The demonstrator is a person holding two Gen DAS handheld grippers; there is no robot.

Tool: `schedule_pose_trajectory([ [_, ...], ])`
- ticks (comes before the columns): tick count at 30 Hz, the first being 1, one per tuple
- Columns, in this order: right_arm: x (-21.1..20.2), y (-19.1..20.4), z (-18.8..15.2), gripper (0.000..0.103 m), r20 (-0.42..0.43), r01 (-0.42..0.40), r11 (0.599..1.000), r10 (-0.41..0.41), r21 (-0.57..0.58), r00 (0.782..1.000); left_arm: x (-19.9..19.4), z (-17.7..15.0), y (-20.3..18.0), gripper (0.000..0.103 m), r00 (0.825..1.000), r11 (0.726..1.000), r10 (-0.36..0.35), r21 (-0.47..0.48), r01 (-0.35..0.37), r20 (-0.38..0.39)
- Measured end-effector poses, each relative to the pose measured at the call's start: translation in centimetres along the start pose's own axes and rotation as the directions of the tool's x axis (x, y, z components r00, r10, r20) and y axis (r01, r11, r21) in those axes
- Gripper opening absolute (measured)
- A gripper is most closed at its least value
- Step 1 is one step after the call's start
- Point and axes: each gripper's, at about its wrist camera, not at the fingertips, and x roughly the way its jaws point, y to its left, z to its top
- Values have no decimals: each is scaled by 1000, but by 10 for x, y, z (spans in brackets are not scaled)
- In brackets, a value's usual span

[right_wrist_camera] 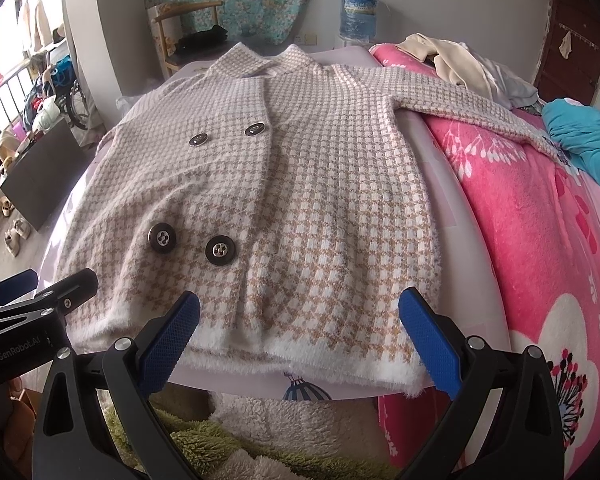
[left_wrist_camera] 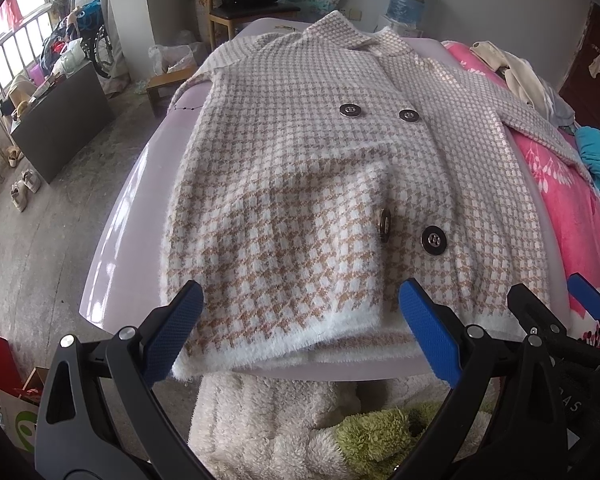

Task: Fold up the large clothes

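Both tongs, left gripper [left_wrist_camera: 300,326] and right gripper [right_wrist_camera: 299,326], spread wide and empty, hover at the near hem of the houndstooth coat [left_wrist_camera: 312,184]. Coat lies front-up, flat on the lilac board [left_wrist_camera: 140,208], four dark buttons [right_wrist_camera: 220,251] showing, collar at the far end. Its right sleeve extends onto the pink blanket [right_wrist_camera: 520,216] beside the board. Beyond the collar: wooden chair [left_wrist_camera: 252,8], water jug [right_wrist_camera: 358,10].

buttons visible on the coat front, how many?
4. Upper pair mid-chest: upper left button, upper right button. Lower pair nearer the hem: lower left button, lower right button. All on the houndstooth coat; folds may hide others.
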Motion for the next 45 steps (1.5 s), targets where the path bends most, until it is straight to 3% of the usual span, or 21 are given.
schedule_pose_trajectory([
  [12, 3, 0, 12, 97, -2, 19, 1000, -19, -13, 1000, 10, 9, 2, 95, 1000, 1000, 2, -14, -2, 3],
  [30, 30, 32, 72, 97, 30, 60, 993, -57, -100, 998, 40, 52, 23, 95, 1000, 1000, 8, -24, -8, -21],
  [36, 48, 49, 101, 97, 35, 71, 988, -67, -141, 997, 47, 80, 36, 95, 999, 1000, 16, 16, -17, 39],
  [39, 59, 56, 115, 97, 41, 31, 989, -25, -142, 999, 52, 97, 42, 95, 998, 999, 11, 43, -14, 63],
  [42, 72, 66, 131, 97, 55, -6, 986, 15, -167, 998, 56, 112, 54, 95, 995, 999, -17, 39, 14, 94],
  [45, 89, 80, 147, 97, 43, -64, 977, 74, -202, 996, 55, 124, 72, 95, 980, 994, -113, 25, 110, 163],
])
